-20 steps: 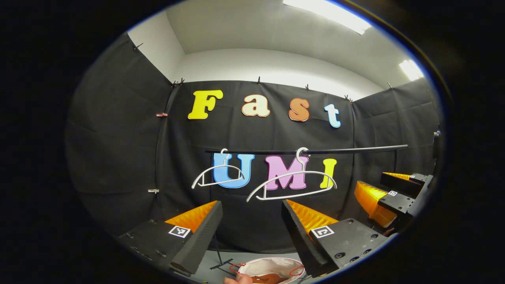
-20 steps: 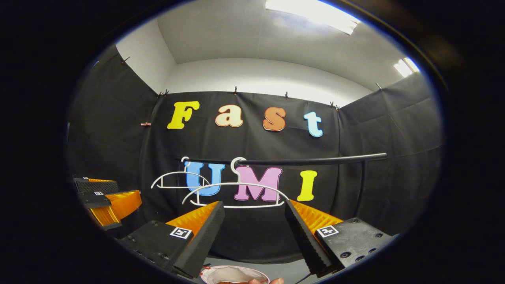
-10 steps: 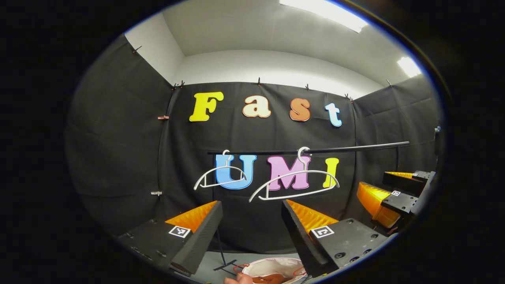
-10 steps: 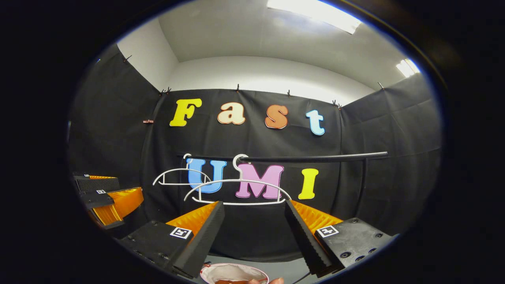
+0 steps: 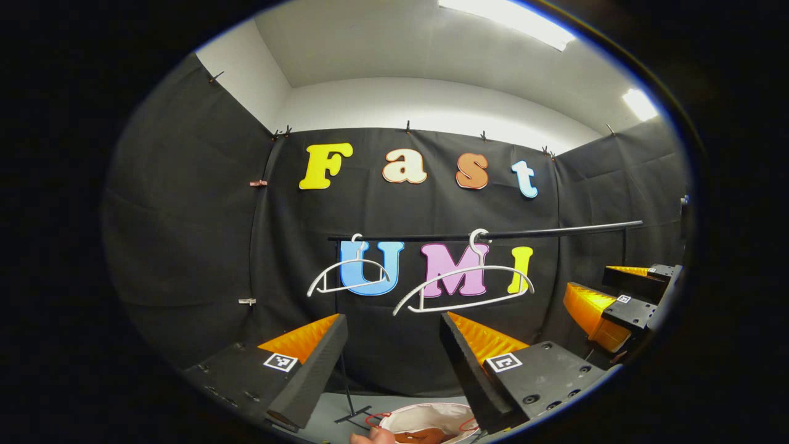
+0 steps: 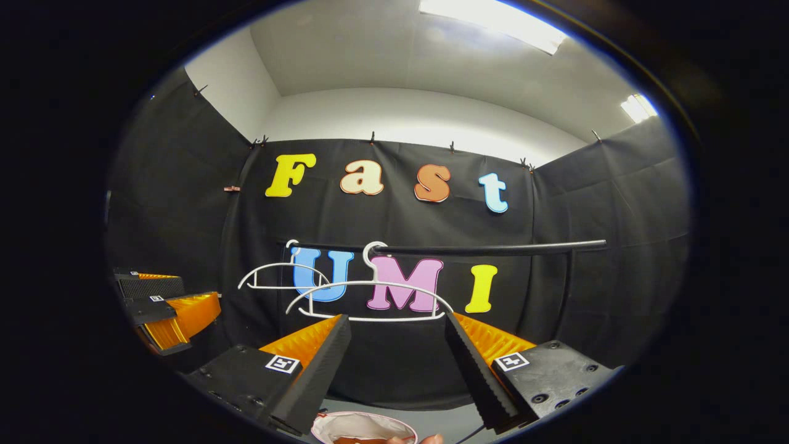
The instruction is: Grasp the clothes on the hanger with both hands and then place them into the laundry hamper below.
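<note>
Two bare white hangers hang on a black rail (image 5: 555,230), a far one (image 5: 356,261) and a near one (image 5: 474,267). No clothes are on them. My left gripper (image 5: 392,317) is open and empty, below and in front of the hangers. At the right edge of the left gripper view is my right gripper (image 5: 588,279). In the right gripper view, my right gripper (image 6: 397,317) is open and empty under the near hanger (image 6: 368,283); the left gripper (image 6: 200,290) is off to the left. A white hamper (image 5: 407,416) (image 6: 345,424) below holds an orange-brown garment (image 5: 425,436).
Black cloth walls close the booth on three sides. The rail's thin black stand (image 5: 347,394) reaches the grey floor left of the hamper, and another post (image 6: 568,290) stands at the right. A fingertip (image 5: 370,436) shows at the bottom edge by the hamper.
Both grippers stay open and empty. The left gripper view has drifted slightly, so the hangers sit a little farther right, and the right gripper appears a bit lower at the edge.
</note>
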`<act>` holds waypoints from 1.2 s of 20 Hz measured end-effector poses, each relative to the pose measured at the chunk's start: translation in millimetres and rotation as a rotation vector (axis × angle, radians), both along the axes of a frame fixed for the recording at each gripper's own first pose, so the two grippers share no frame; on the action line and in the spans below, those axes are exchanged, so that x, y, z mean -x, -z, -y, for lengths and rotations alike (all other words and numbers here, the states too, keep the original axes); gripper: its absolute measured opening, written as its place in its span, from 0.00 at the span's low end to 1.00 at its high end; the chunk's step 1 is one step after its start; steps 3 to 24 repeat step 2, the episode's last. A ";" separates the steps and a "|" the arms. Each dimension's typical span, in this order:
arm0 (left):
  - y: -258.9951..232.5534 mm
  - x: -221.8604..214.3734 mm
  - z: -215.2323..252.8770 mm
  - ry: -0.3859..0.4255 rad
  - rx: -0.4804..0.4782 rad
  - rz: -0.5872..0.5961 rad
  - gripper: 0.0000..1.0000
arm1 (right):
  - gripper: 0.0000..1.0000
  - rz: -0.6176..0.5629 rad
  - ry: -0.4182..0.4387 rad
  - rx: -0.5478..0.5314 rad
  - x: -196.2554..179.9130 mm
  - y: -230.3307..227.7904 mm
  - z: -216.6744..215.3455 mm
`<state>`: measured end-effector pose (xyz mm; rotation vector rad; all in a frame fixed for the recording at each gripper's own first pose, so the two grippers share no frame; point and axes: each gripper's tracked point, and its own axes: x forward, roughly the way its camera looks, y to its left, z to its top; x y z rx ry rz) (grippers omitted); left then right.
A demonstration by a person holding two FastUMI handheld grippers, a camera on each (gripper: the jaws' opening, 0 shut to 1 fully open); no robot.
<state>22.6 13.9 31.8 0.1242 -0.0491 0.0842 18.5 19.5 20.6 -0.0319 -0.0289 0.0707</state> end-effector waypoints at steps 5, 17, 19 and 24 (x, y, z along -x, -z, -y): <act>-0.3 -1.4 0.0 0.002 -0.002 0.003 0.95 | 0.98 -0.003 0.001 0.001 0.1 2.3 0.4; -0.3 -1.4 0.0 0.002 -0.002 0.003 0.95 | 0.98 -0.003 0.001 0.001 0.1 2.3 0.4; -0.3 -1.4 0.0 0.002 -0.002 0.003 0.95 | 0.98 -0.003 0.001 0.001 0.1 2.3 0.4; -0.3 -1.4 0.0 0.002 -0.002 0.003 0.95 | 0.98 -0.003 0.001 0.001 0.1 2.3 0.4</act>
